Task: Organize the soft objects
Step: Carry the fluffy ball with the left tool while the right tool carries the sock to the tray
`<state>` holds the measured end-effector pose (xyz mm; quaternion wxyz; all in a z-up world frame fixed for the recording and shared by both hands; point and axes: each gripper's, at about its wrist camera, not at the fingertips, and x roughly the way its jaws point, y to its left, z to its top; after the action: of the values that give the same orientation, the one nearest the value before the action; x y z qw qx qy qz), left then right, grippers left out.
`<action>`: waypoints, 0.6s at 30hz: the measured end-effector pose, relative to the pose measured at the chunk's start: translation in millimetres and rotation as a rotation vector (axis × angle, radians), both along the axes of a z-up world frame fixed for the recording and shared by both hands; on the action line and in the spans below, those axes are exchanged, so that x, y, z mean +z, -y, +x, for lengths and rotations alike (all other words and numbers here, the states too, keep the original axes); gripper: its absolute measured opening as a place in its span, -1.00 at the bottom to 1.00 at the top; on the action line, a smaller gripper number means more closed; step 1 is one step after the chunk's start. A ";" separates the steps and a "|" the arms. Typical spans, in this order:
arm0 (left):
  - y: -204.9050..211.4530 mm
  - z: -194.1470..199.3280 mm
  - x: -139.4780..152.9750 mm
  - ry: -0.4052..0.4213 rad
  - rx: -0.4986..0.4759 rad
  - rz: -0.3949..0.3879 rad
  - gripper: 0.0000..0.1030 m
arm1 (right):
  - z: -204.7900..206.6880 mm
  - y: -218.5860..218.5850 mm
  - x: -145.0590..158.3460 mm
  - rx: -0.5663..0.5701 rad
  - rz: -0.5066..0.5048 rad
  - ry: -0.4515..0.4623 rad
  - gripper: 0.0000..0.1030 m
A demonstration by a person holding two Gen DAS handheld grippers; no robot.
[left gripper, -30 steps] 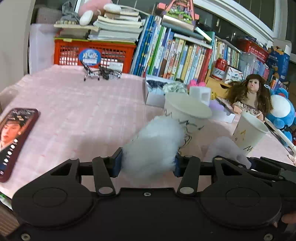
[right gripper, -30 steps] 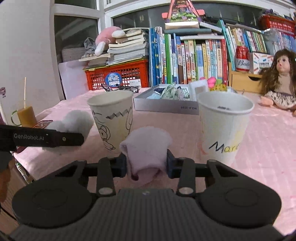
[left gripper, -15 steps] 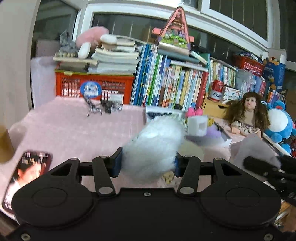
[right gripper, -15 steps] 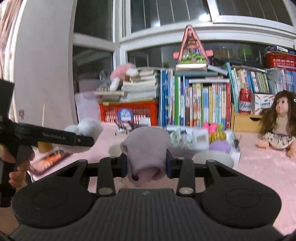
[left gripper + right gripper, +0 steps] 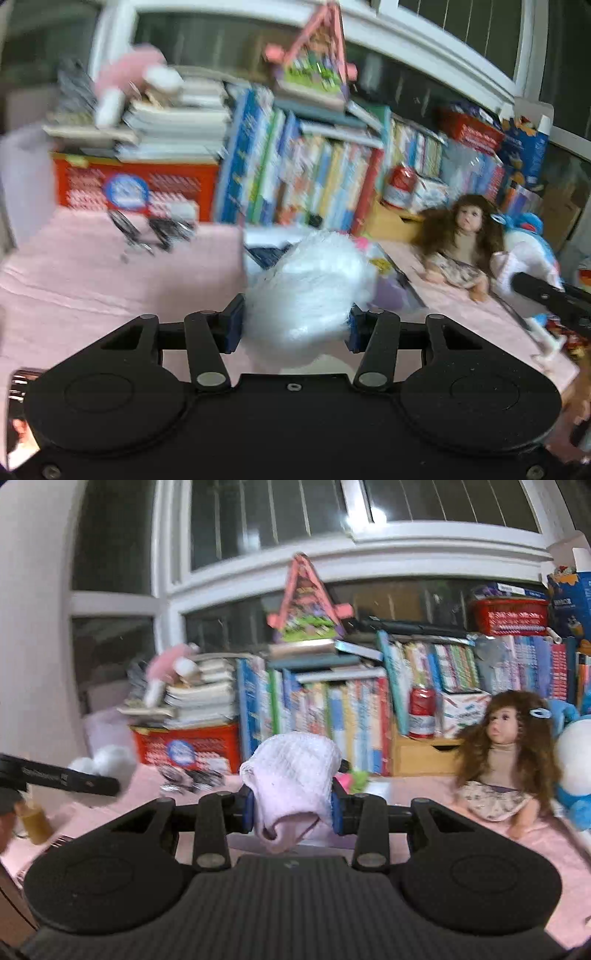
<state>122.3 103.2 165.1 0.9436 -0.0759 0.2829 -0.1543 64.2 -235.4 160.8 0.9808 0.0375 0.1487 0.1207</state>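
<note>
Here the left claw (image 5: 295,326) is pinching a white fluffy ball (image 5: 306,291). The right claw (image 5: 291,808) is squeezing a pale pink cloth (image 5: 291,775), the doll (image 5: 506,760) sitting at three o'clock.

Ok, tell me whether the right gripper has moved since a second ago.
Yes, upward. The right gripper, shut on the pink cloth, sat level with the paper cups before; now it faces the book row and the cups are gone from view.
</note>
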 end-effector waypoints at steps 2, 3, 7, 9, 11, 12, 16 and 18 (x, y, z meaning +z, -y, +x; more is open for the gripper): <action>5.5 22.3 3.2 -0.056 -0.018 -0.010 -0.06 | 15.3 5.9 0.5 -0.022 -0.043 -0.027 -0.18; 10.3 34.2 4.7 -0.080 -0.031 0.005 -0.06 | 24.0 8.1 0.3 -0.034 -0.071 -0.036 -0.18; 29.5 75.2 5.1 -0.140 -0.054 0.042 -0.06 | 57.5 16.7 -5.9 -0.051 -0.116 -0.121 -0.18; 39.9 95.5 1.3 -0.179 -0.063 0.046 -0.06 | 74.0 16.6 -11.4 -0.049 -0.143 -0.161 -0.18; 48.4 116.9 -6.0 -0.223 -0.054 0.047 -0.06 | 90.5 15.0 -18.6 -0.046 -0.169 -0.210 -0.18; 53.6 126.2 -11.2 -0.244 -0.058 0.057 -0.06 | 97.9 14.4 -23.2 -0.042 -0.175 -0.234 -0.18; 71.8 157.1 -37.3 -0.330 -0.051 0.113 -0.06 | 125.8 12.1 -42.0 -0.051 -0.225 -0.303 -0.18; 78.2 169.6 -48.8 -0.354 -0.038 0.150 -0.06 | 138.0 12.8 -50.9 -0.056 -0.245 -0.330 -0.18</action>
<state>292.0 25.0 116.3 0.8789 -0.0261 0.4567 -0.1351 202.2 -248.2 109.8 0.9433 -0.0588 0.3197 0.0667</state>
